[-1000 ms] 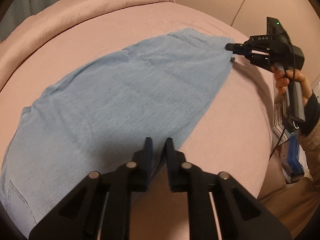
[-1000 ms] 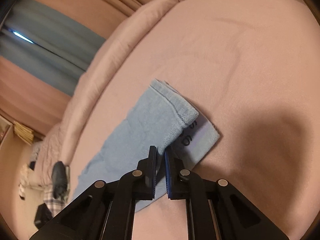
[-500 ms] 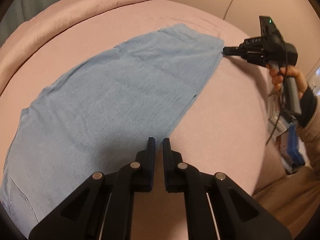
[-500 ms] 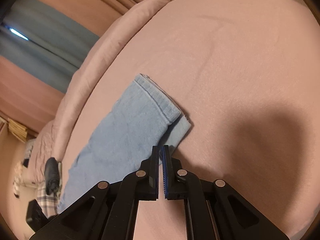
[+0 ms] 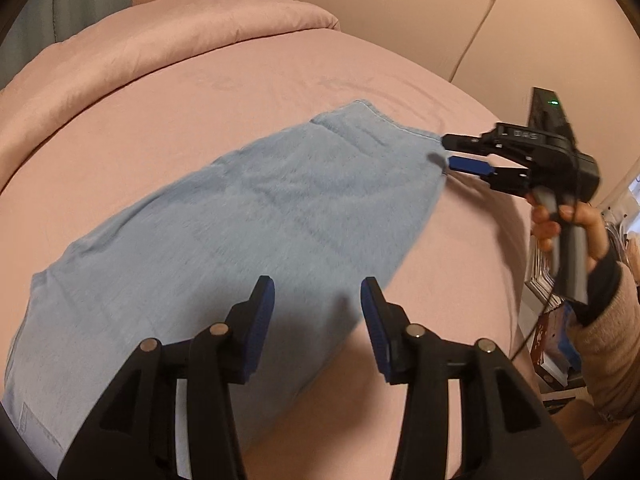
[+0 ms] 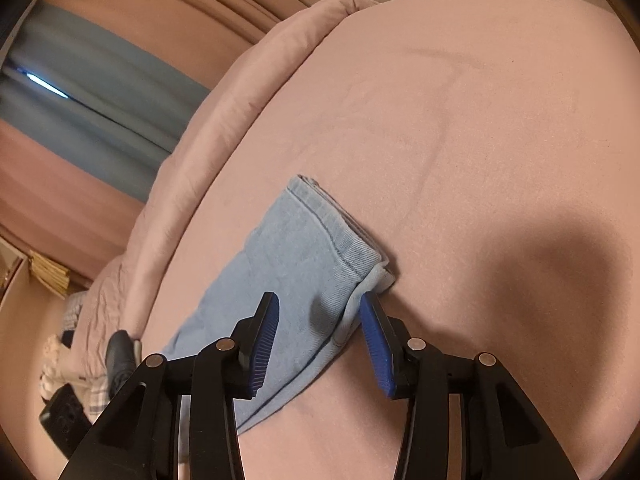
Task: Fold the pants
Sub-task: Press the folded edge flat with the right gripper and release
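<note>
Light blue pants [image 5: 248, 216] lie flat on the pink bed [image 5: 240, 92], folded lengthwise, with the hem end far right and the waist end near left. My left gripper [image 5: 316, 292] hovers over their near edge; its jaws are opening and no cloth is pinched. In the left wrist view my right gripper [image 5: 446, 152], held by a hand [image 5: 576, 220], sits at the hem corner. In the right wrist view the hem [image 6: 320, 248] lies on the sheet, and my right gripper [image 6: 319, 298] is opening, its pads apart over the hem corner without pressing it.
A rolled pink duvet [image 5: 180, 28] borders the far side of the bed. A white cable [image 5: 476, 28] runs down the wall behind. Books and clutter [image 5: 556, 340] stand off the bed's right edge. In the right wrist view, curtains [image 6: 92, 92] and floor clutter [image 6: 80, 360] show at the left.
Both grippers were shut on the pants' edge and now stand apart, with the cloth let go and lying flat. The left gripper has lifted and drawn back a little.
</note>
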{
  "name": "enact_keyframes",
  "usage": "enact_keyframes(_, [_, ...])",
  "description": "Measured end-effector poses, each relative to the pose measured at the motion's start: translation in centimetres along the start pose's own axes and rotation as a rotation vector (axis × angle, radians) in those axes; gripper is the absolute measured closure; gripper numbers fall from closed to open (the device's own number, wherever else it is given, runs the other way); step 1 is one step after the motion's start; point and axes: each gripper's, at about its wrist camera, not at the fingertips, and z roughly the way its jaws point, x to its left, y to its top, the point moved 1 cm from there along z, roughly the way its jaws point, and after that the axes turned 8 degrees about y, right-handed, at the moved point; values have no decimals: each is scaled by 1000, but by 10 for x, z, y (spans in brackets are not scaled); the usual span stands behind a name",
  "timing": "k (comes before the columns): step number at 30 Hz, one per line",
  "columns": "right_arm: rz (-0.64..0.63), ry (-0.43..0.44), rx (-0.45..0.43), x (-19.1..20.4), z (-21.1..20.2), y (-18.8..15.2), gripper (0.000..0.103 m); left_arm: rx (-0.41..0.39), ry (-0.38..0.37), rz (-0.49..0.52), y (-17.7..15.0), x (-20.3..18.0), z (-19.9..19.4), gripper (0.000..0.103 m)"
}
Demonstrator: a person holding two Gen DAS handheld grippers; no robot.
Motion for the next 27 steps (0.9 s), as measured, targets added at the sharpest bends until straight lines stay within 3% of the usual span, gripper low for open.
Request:
enact_keyframes(4, [8, 42, -28, 0, -14, -1, 58, 7, -13, -20, 10, -3, 11, 58])
enact_keyframes(8, [66, 135, 8, -9, -5, -2, 57, 27, -12, -38, 20, -4, 23, 58])
enact_keyframes(11, [90, 117, 25, -16, 8, -1, 58, 42, -11, -57, 23, -6, 31, 58])
enact_keyframes(14, [121, 136, 36, -22, 20, 3, 63, 54, -5, -61, 25, -7, 36, 58])
enact_keyframes(15, [117, 129, 37, -21, 23, 4, 72, 60, 0, -64, 25, -7, 38, 58])
enact_keyframes(16, [108, 120, 32, -20, 23, 6, 92, 65, 3, -67, 25, -8, 39, 58])
enact_keyframes(17, [88, 101, 20, -18, 22, 6, 95, 68, 4, -73, 26, -8, 40, 58])
enact_keyframes(22, [87, 104, -9, -15, 3, -1, 98, 72, 12, -65, 27, -10, 40, 58])
enact_keyframes(26, [97, 73, 47, -29, 10, -4, 97, 90, 15, -62, 27, -9, 44, 55])
enact_keyframes(27, [98, 63, 62, -33, 15, -3, 102, 98, 17, -60, 27, -10, 46, 54])
